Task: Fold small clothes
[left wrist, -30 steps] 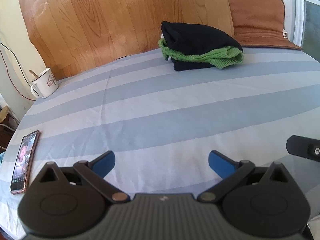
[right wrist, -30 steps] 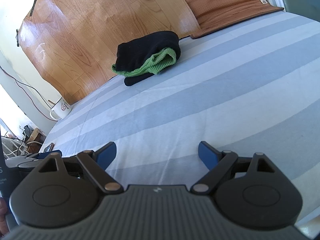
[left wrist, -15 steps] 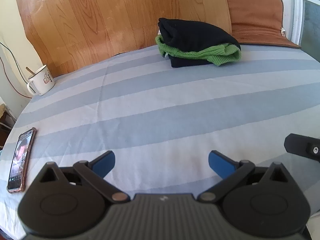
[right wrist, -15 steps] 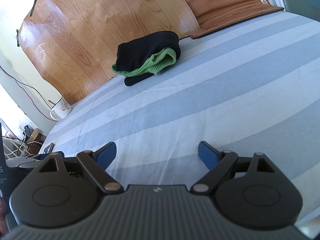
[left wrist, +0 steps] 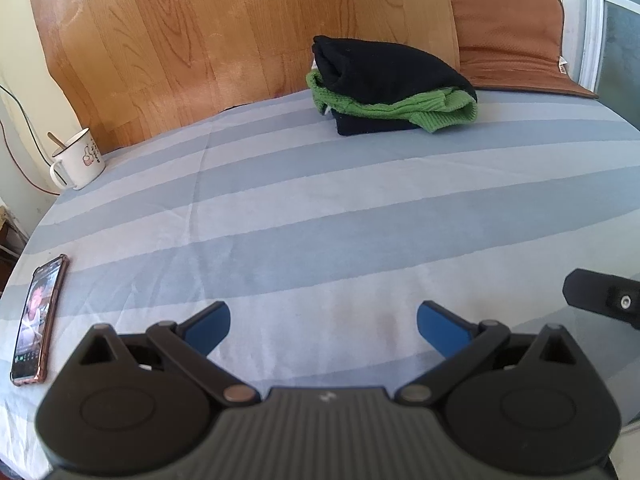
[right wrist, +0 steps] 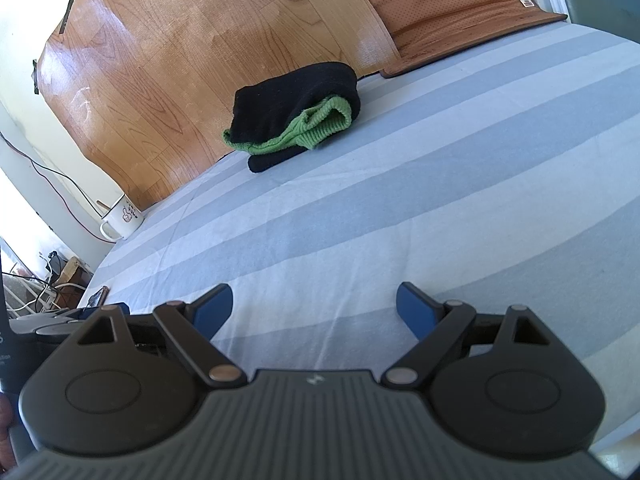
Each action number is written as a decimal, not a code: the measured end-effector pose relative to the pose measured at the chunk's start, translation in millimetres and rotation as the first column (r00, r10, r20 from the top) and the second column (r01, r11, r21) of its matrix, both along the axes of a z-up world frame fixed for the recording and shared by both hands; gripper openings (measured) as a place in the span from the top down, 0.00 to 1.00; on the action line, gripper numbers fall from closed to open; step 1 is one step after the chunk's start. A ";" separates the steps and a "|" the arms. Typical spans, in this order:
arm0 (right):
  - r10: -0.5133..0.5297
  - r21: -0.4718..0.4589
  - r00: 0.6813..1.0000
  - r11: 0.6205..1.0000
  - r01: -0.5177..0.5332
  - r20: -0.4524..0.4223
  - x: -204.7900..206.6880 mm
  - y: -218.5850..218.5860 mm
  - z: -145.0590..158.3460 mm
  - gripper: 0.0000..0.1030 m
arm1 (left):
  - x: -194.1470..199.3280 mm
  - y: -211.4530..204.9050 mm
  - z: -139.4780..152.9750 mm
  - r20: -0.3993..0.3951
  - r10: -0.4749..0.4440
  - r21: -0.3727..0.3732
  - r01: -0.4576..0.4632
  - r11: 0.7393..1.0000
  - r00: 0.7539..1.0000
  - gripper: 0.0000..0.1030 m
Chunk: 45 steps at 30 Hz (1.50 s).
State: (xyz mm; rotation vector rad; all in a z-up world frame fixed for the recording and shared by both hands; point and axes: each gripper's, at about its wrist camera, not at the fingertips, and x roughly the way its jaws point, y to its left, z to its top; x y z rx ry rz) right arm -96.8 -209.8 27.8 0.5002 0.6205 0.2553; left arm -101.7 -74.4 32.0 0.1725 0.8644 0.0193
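The left gripper [left wrist: 323,322] has its blue fingers [left wrist: 208,326] spread wide, with nothing between them but striped cloth. The right gripper [right wrist: 314,306] is the same: fingers [right wrist: 416,312] wide apart and empty, held over the cloth.

Both hover low over the near part of the surface [left wrist: 320,208], which is covered in a sheet of pale blue and white stripes. A black part of the right gripper shows at the right edge of the left wrist view.

The clothes [left wrist: 390,88] lie well apart from both grippers, at the far side of the surface, near the wooden board [left wrist: 240,32] that stands behind it. They form a folded stack: a black garment on top, a green knit one [right wrist: 320,128] in the middle with its ribbed edge sticking out, and another black layer underneath.

To the far left stands a white mug [left wrist: 78,160] with a stick in it, near the surface's edge. A phone [left wrist: 38,318] lies face up, screen lit, at the near left. A brown cushion [left wrist: 508,36] leans at the far right, beside the board.
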 end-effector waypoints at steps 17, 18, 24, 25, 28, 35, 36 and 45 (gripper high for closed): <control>-0.005 0.009 1.000 1.000 0.005 0.001 -0.5 -5.7 -0.5 0.12 | 1.0 -6.4 -0.7 -0.020 -0.021 -0.015 0.021 1.000 1.000 0.00; -0.005 0.010 1.000 1.000 0.005 0.001 -0.1 -5.0 -0.7 0.12 | 0.9 -6.5 -0.9 -0.021 -0.020 -0.016 0.020 1.000 1.000 0.00; -0.006 0.012 1.000 1.000 0.006 0.002 -0.2 -5.2 -1.0 0.12 | 0.8 -6.9 -0.6 -0.023 -0.016 -0.018 0.016 1.000 1.000 0.00; -0.006 0.012 1.000 1.000 0.006 0.002 -0.2 -5.1 -1.1 0.12 | 0.7 -6.8 -0.5 -0.023 -0.016 -0.018 0.016 1.000 1.000 0.00; -0.006 0.011 1.000 1.000 0.006 0.002 -0.4 -5.3 -1.0 0.12 | 0.8 -6.8 -0.3 -0.023 -0.017 -0.018 0.016 1.000 1.000 0.00; -0.014 0.010 1.000 1.000 0.014 0.001 -1.2 -7.7 -0.9 0.12 | 1.0 -10.3 0.5 -0.023 -0.021 -0.029 0.020 0.999 1.000 0.00; -0.017 0.010 1.000 1.000 0.017 0.001 -1.3 -8.3 -0.8 0.12 | 1.1 -11.0 0.6 -0.023 -0.023 -0.033 0.022 0.999 0.999 0.00; -0.026 0.008 1.000 1.000 0.026 0.004 -3.2 -9.4 -0.5 0.12 | -0.5 -13.3 3.4 -0.012 -0.049 -0.052 0.049 0.997 0.999 0.00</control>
